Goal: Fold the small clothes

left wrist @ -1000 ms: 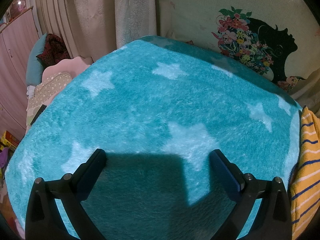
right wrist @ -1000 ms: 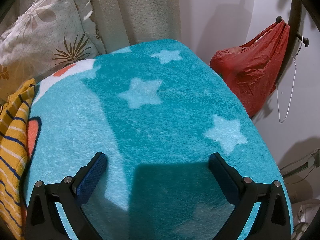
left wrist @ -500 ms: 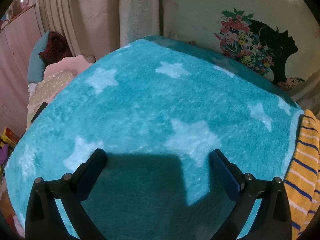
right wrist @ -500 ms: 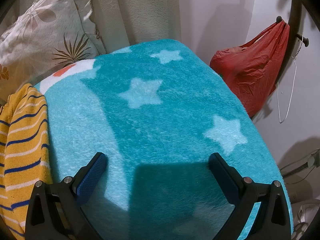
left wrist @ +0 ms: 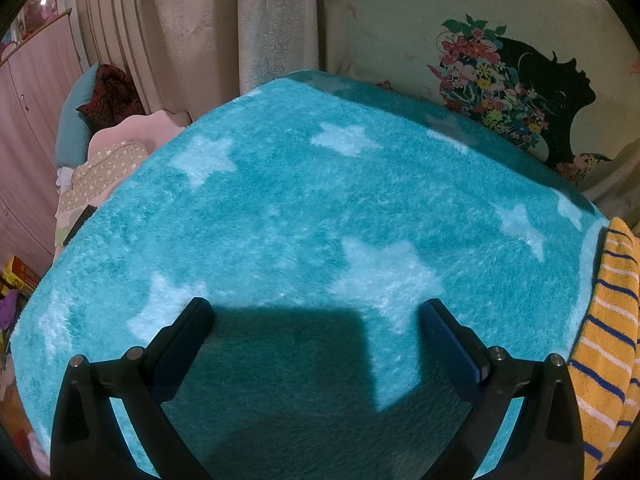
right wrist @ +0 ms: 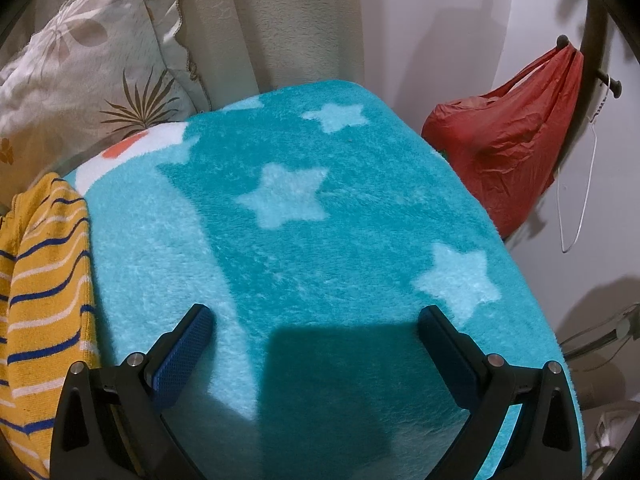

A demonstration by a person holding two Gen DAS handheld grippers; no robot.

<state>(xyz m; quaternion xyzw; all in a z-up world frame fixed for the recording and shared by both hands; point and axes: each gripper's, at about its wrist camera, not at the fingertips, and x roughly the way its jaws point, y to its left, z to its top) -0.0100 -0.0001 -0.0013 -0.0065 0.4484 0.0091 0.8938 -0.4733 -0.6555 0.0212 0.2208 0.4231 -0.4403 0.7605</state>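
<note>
While both grippers hang over the fuzzy blue star blanket (left wrist: 280, 208), nothing is picked up yet. The left gripper (left wrist: 316, 316) has its two fingers spread wide with nothing between them. The right gripper (right wrist: 314, 320) is wide open and empty too.

The yellow striped top (right wrist: 44, 280) is the thing to fold. It lies bunched at the left edge of the right view and at the right edge of the left view, so it sits between the two grippers.

To do this step well, I think each gripper should pinch one corner of the top, then pull it flat onto the blanket before folding.

The blanket has lots of open room in the middle. Far away stand pillows (right wrist: 80, 64) and a curtain (right wrist: 288, 20). On the right, the blanket drops off near a red bag (right wrist: 508, 148), so stay away from that edge.
</note>
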